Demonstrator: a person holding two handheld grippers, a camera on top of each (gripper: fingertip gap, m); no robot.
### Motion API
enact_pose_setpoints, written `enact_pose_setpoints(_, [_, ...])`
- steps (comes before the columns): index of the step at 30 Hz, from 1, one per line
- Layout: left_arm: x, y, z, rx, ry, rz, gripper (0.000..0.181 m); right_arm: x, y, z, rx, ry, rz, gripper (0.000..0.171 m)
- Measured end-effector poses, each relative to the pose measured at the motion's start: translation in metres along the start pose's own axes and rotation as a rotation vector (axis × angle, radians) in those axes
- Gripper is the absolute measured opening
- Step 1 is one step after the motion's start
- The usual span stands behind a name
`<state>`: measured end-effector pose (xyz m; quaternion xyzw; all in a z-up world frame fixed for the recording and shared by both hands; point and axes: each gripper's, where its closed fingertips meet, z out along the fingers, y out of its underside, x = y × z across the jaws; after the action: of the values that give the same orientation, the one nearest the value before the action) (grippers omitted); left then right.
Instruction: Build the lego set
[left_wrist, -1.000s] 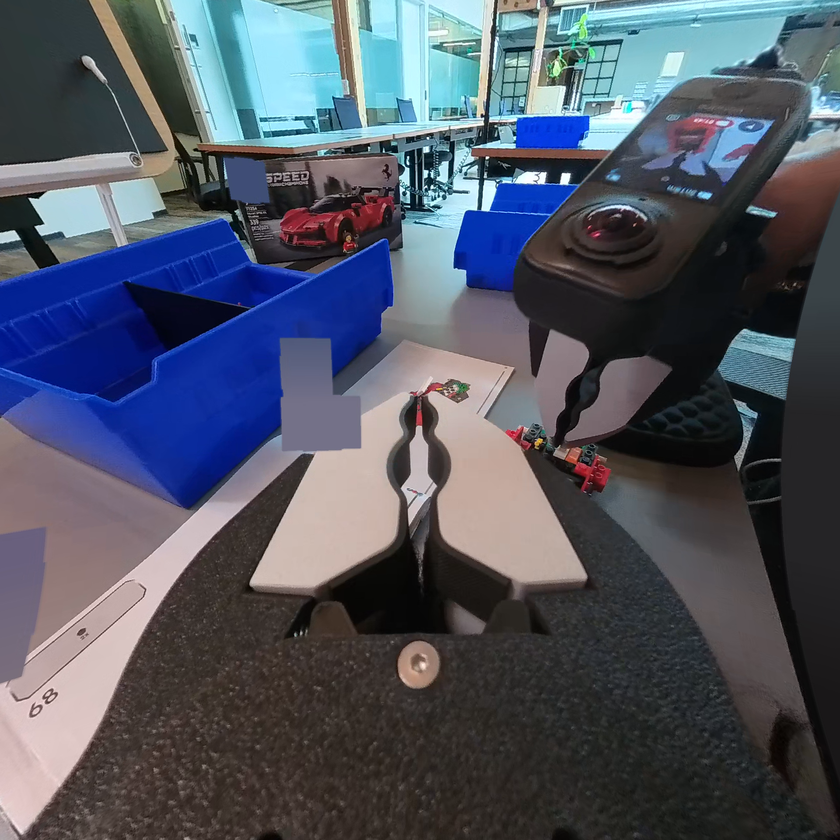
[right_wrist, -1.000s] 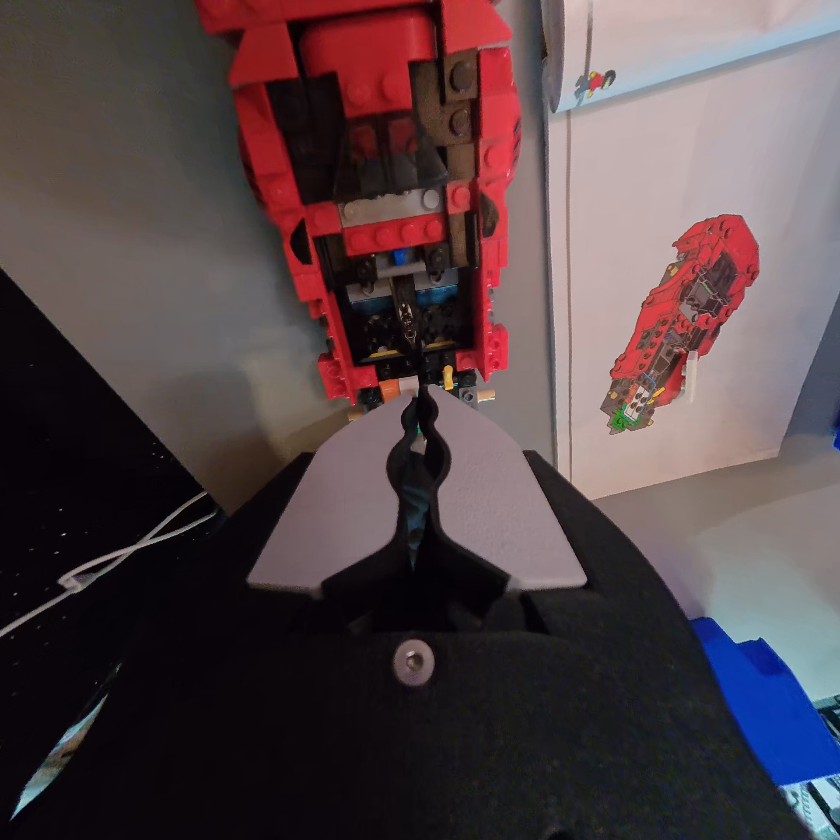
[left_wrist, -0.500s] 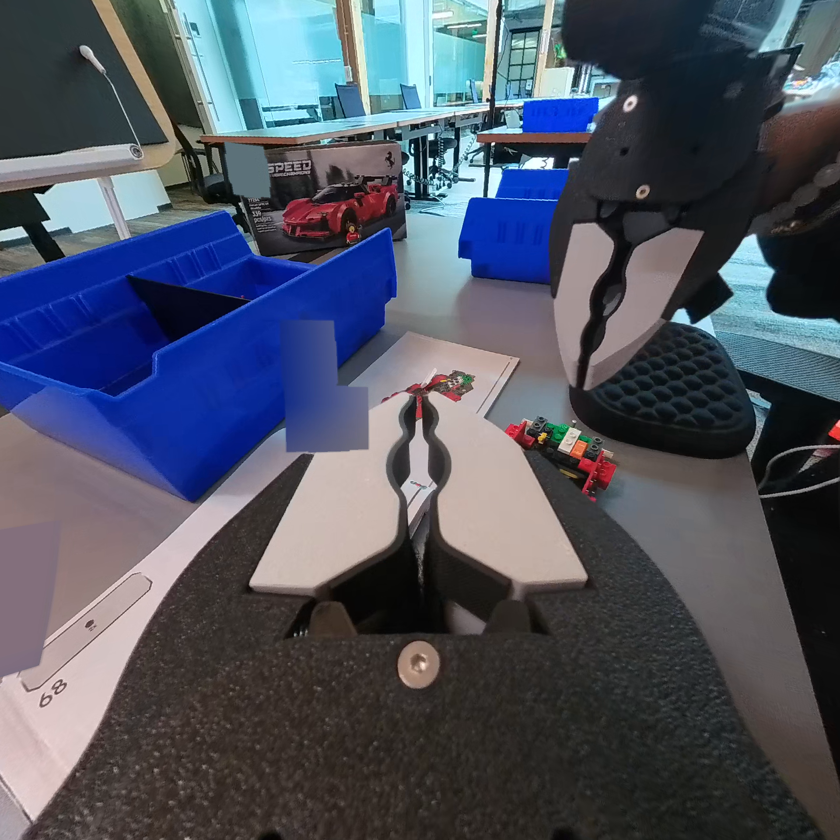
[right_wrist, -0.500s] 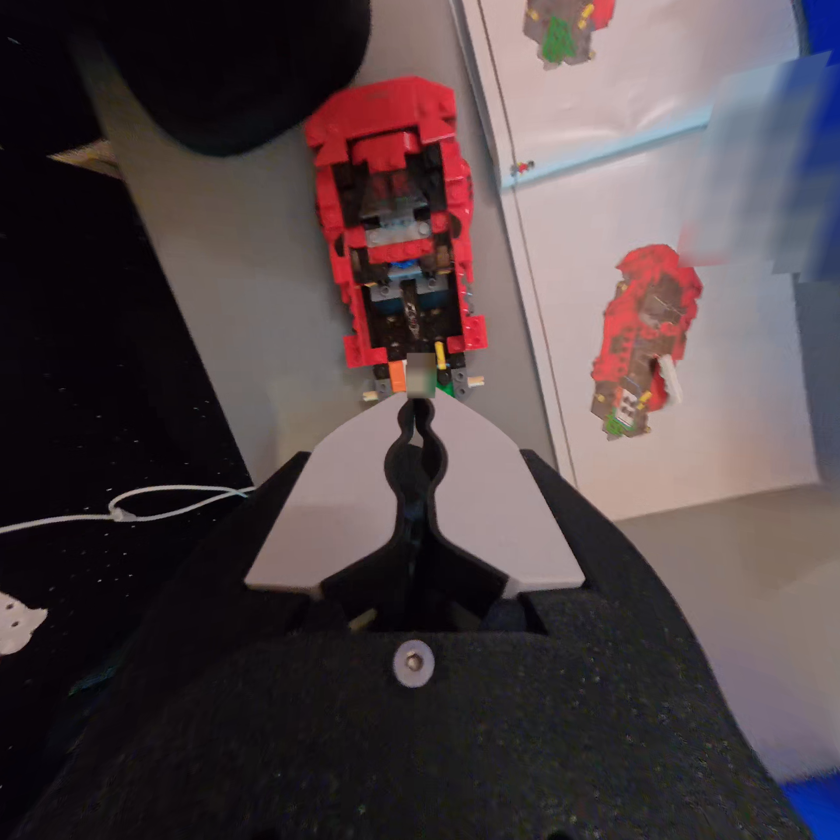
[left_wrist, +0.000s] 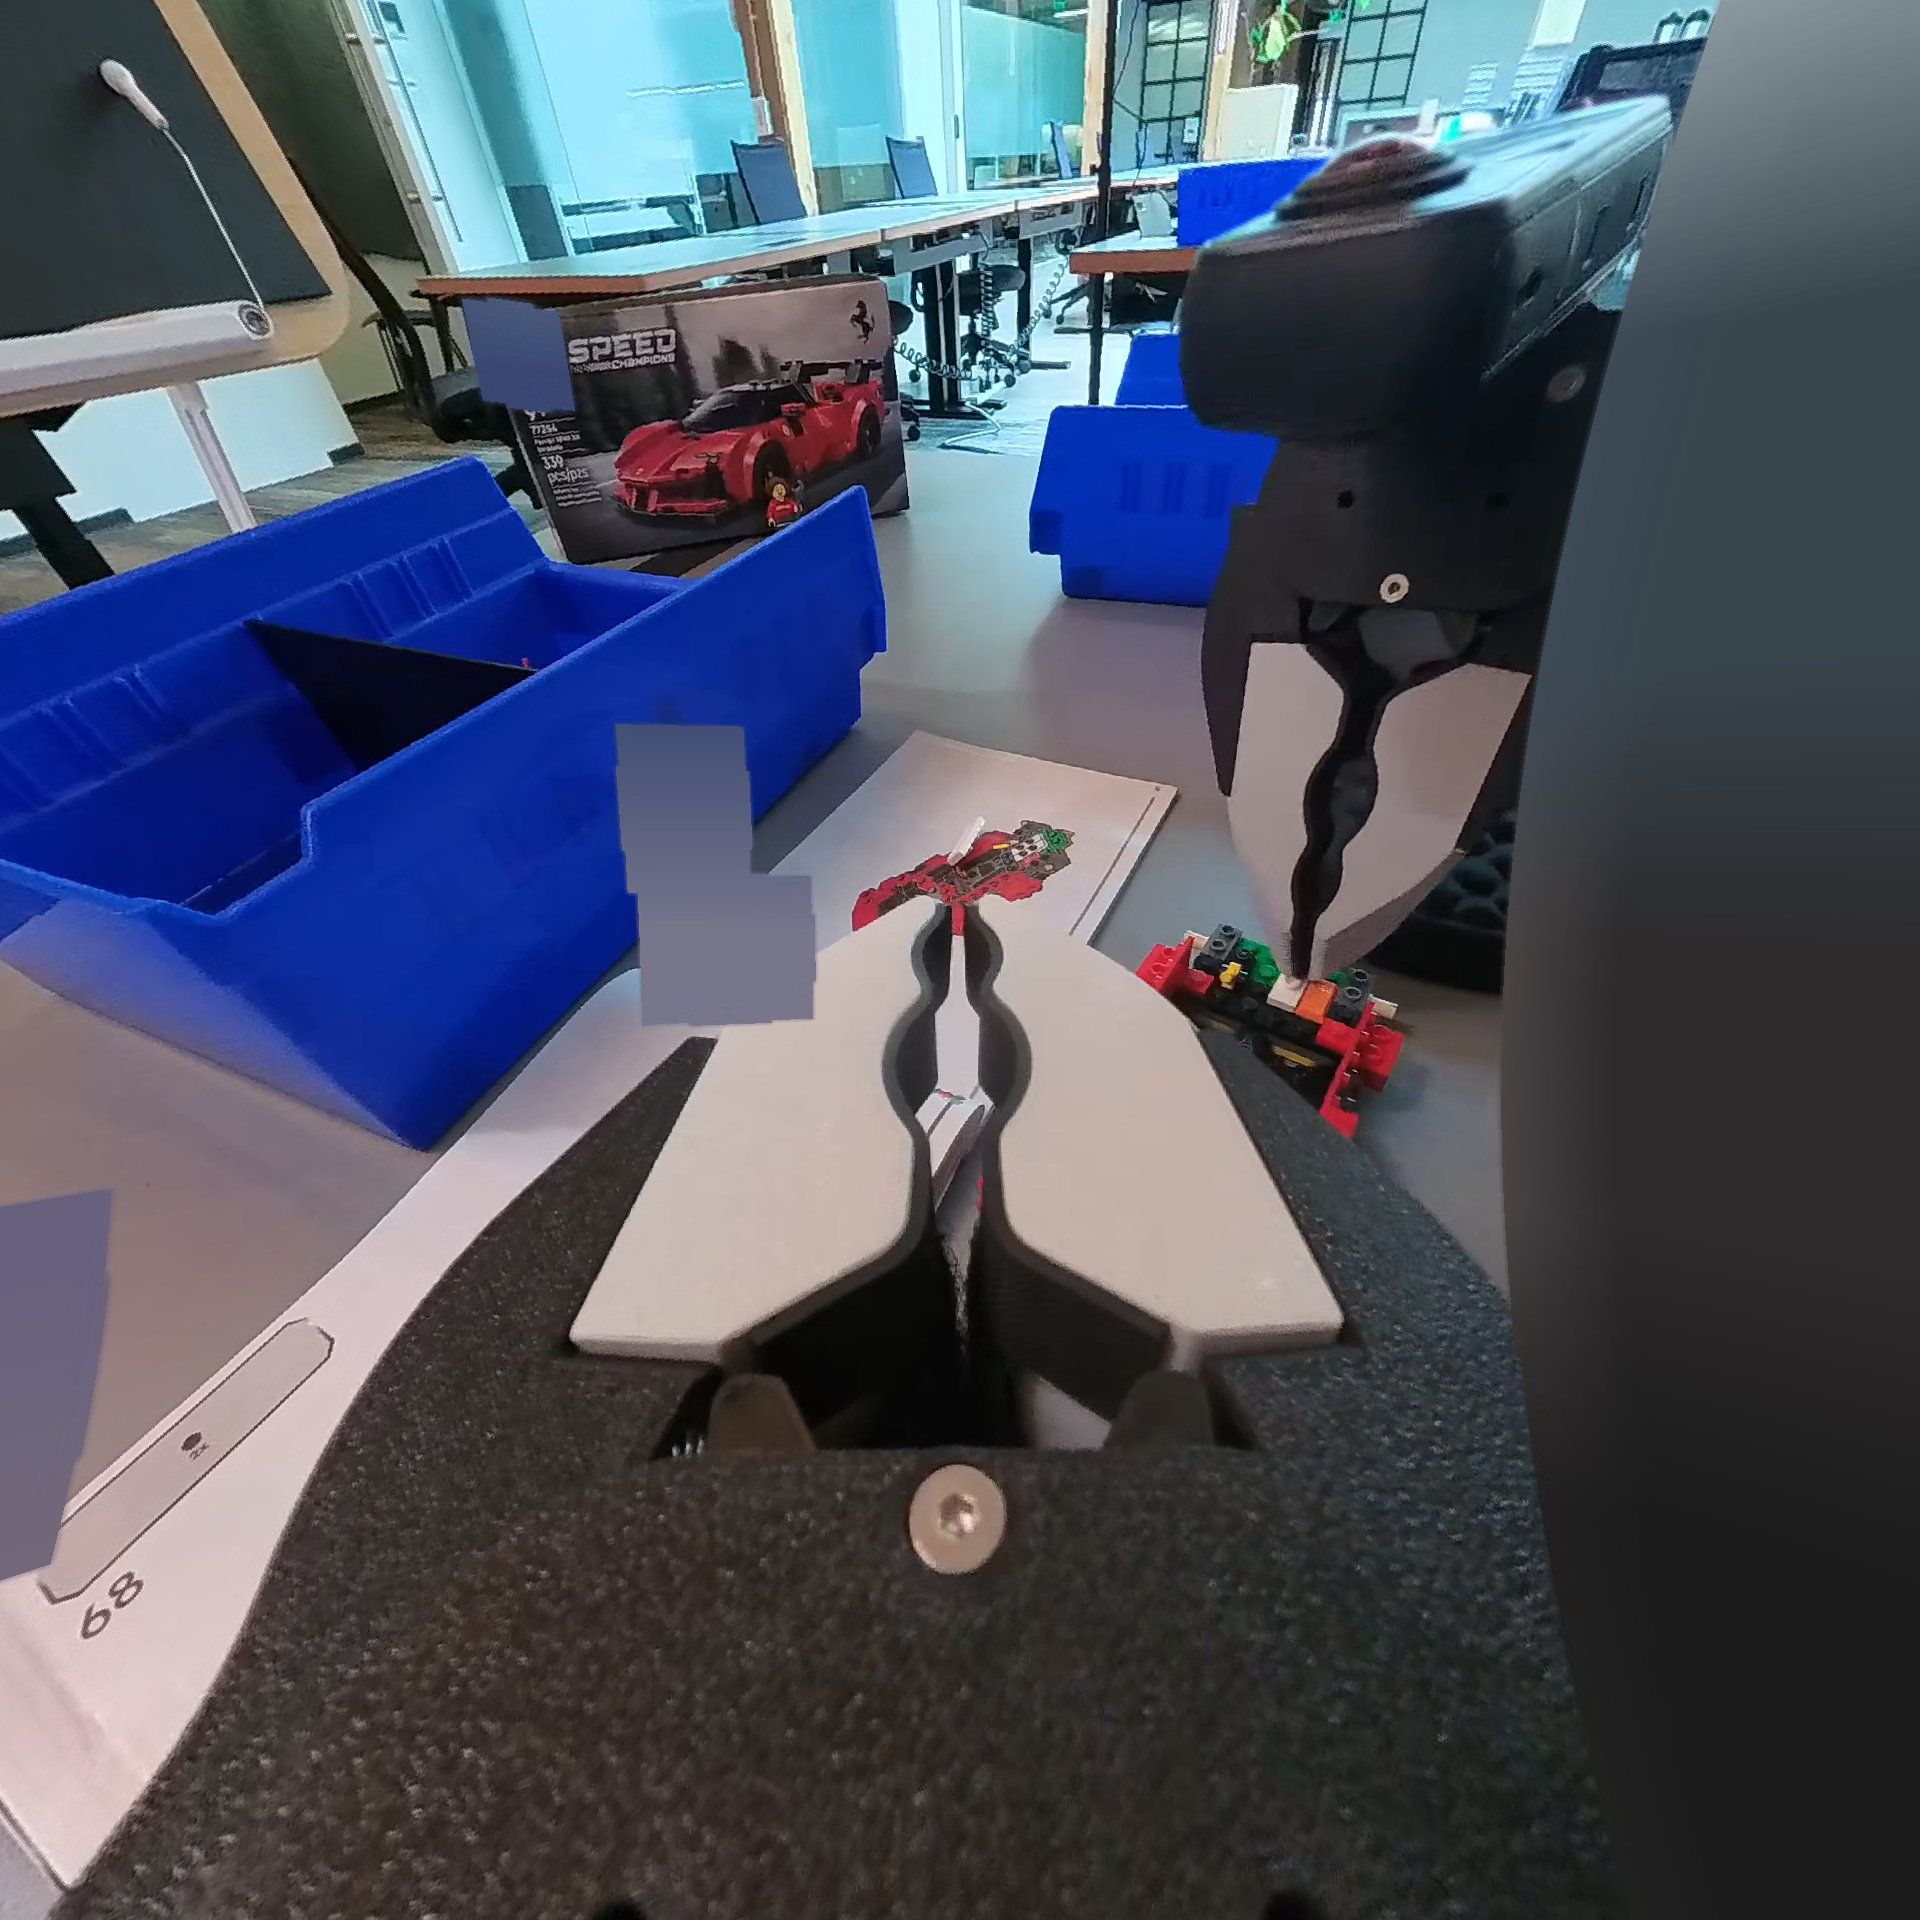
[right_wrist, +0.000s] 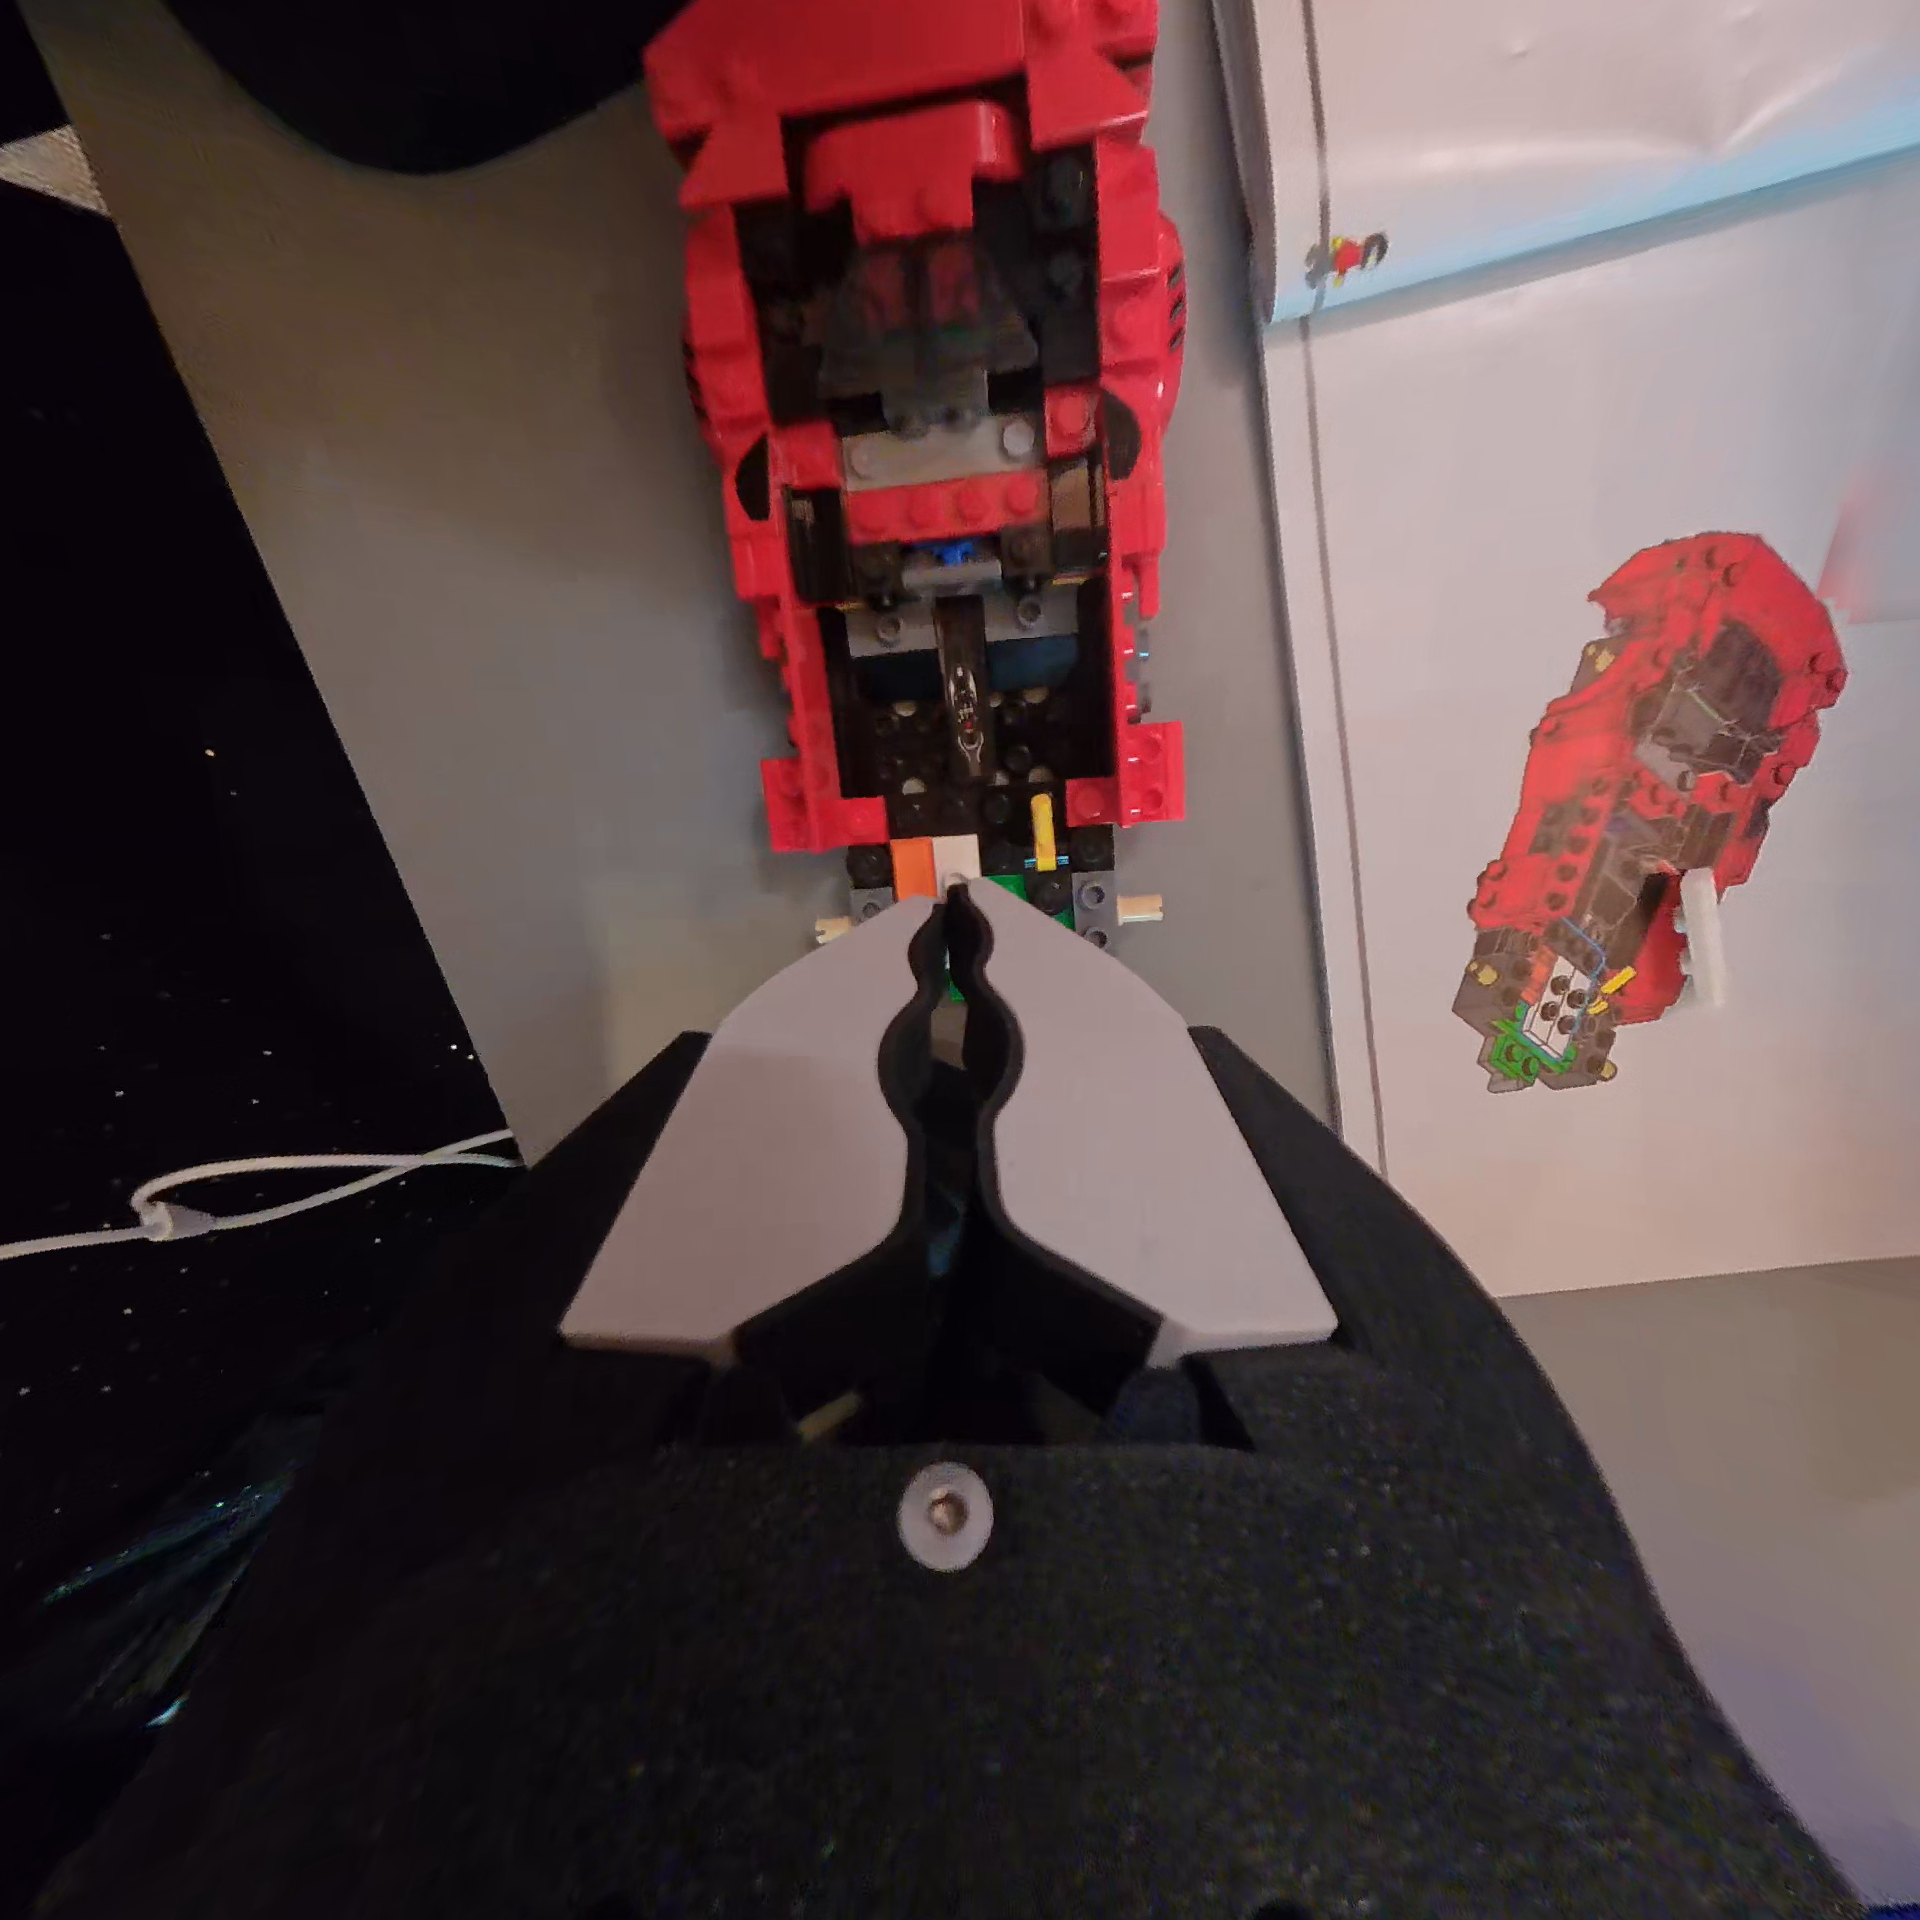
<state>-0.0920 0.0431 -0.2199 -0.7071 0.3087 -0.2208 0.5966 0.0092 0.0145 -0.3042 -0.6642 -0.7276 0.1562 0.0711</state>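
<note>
A partly built red lego car (right_wrist: 935, 468) lies on the grey table, its open rear end toward my right gripper (right_wrist: 956, 899). That gripper is shut and empty. Its tips press on a small white piece (right_wrist: 957, 858) seated beside an orange piece (right_wrist: 912, 862) at the car's rear. In the left wrist view the right gripper (left_wrist: 1301, 961) points straight down onto the car (left_wrist: 1273, 1013). My left gripper (left_wrist: 956, 914) is shut and empty, low over the open instruction booklet (left_wrist: 1039, 800), to the left of the car.
A large blue bin (left_wrist: 416, 831) stands to the left, and the lego box (left_wrist: 717, 416) behind it. Another blue bin (left_wrist: 1143, 509) stands at the back. A black pad (left_wrist: 1465, 925) lies behind the car. A white cable (right_wrist: 260, 1195) lies on a black surface to the left. There is about 15 centimeters between the tips of the two grippers.
My right gripper lifted off the car's rear, then came back down onto the white piece. My left gripper has stayed in place, shut.
</note>
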Motion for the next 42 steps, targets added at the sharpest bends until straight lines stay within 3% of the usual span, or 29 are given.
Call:
enact_pose_setpoints(7, [0.002,0.001,0.001,-0.010,0.005,0.011,0.002,0.001,0.001,0.000,-0.036,-0.028,0.088,0.000])
enact_pose_setpoints(21, [0.000,0.000,0.001,-0.001,-0.001,0.003,0.002,0.001,0.001,0.001,-0.197,0.101,0.058,0.000])
enact_pose_setpoints(33, [-0.001,-0.003,0.000,0.017,-0.006,-0.002,0.002,0.001,0.001,0.001,-0.223,0.131,0.035,0.000])
enact_pose_setpoints(38, [-0.003,-0.004,-0.002,0.028,-0.020,-0.004,0.002,-0.004,-0.008,-0.004,-0.109,0.068,0.044,0.000])
enact_pose_setpoints(42, [-0.004,-0.005,-0.002,0.030,-0.026,-0.004,0.002,0.021,-0.023,-0.043,0.085,0.101,0.054,0.001])
